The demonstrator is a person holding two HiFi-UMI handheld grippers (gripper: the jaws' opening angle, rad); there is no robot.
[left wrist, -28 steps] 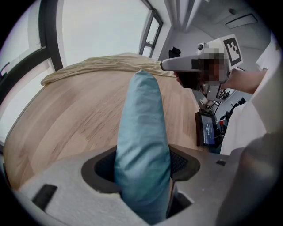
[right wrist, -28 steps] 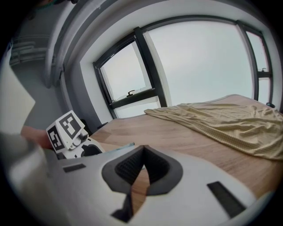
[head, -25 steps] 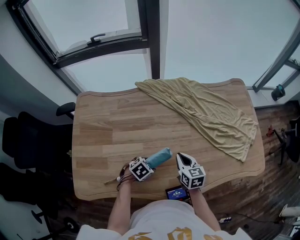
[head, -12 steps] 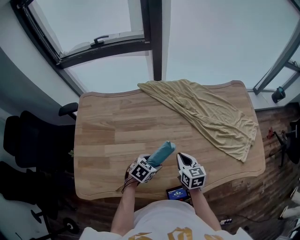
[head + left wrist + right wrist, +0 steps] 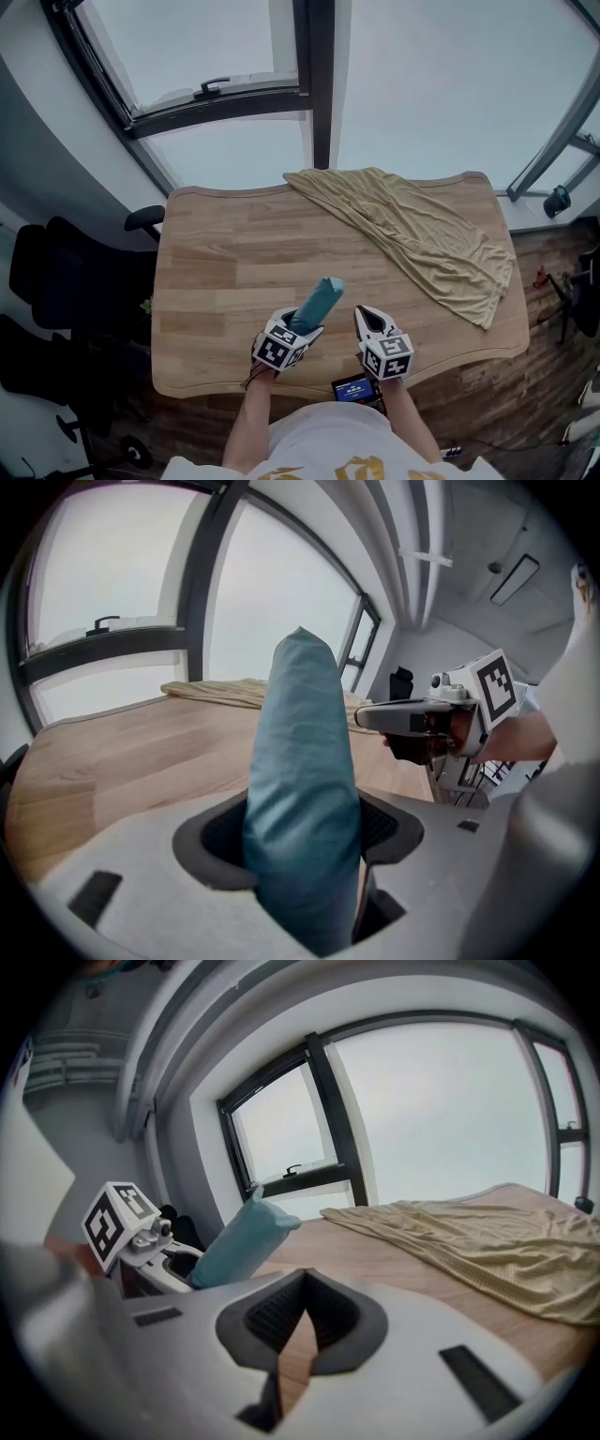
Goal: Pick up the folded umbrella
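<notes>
Teal fabric folded umbrella (image 5: 300,789), clamped in left gripper (image 5: 302,328) fingers, right gripper (image 5: 302,1283) fingers closed.

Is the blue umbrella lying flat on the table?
No, the left gripper holds the umbrella tilted up, clear of the table.

Office-like room; wooden table (image 5: 216,272), black swivel chairs (image 5: 66,281) (at its left), tall windows (image 5: 422,84)
</notes>
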